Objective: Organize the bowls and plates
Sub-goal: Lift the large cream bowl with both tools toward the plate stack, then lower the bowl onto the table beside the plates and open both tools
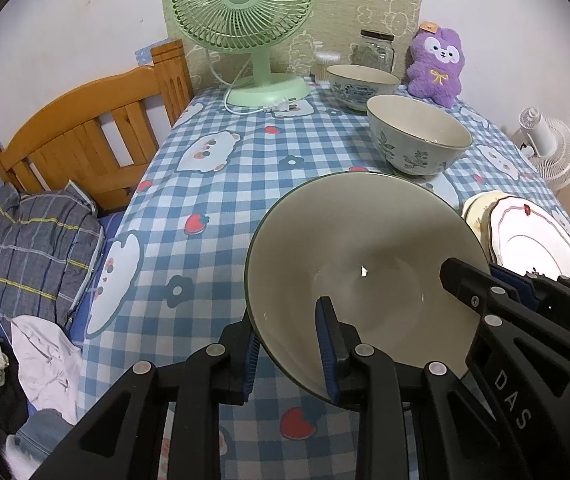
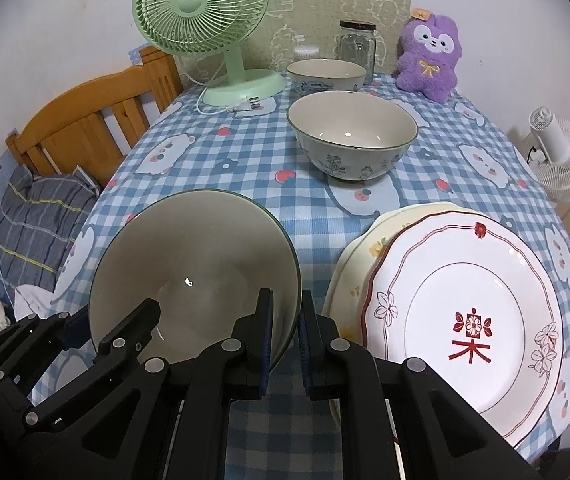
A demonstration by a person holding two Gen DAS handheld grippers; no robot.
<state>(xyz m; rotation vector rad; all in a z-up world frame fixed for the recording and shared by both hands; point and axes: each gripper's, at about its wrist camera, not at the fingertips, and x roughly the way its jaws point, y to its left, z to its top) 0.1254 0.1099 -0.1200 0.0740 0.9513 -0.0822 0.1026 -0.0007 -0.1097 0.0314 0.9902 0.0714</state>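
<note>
Left gripper (image 1: 291, 354): jaws narrow, clamped across the near-left rim of the large plain bowl, one blue pad outside the wall and one inside.
Large plain bowl (image 1: 365, 264): grey-cream with a dark rim, held by both grippers at once, tipped so its mouth faced back toward the cameras; it looked lifted just clear of the checked tablecloth (image 1: 213, 184), though contact underneath could not be told.
Right gripper (image 2: 286, 338): jaws nearly together, pinching the bowl's near-right rim, one pad on each face of the wall.
Leaf-patterned bowl (image 2: 351, 140): upright on the cloth, beyond the held bowl and to its right, well apart from it.
Blue-patterned bowl (image 2: 326, 74): upright, farther back, just behind the leaf-patterned bowl.
Plate stack (image 2: 465, 320): red-trimmed plate atop a cream plate, just right of the right gripper.
Deciding relation: the other bowls lay ahead and rightward of the tongs; the right hand stood nearer them.
Judgement: nesting would likely call for levelling the held bowl first.
</note>
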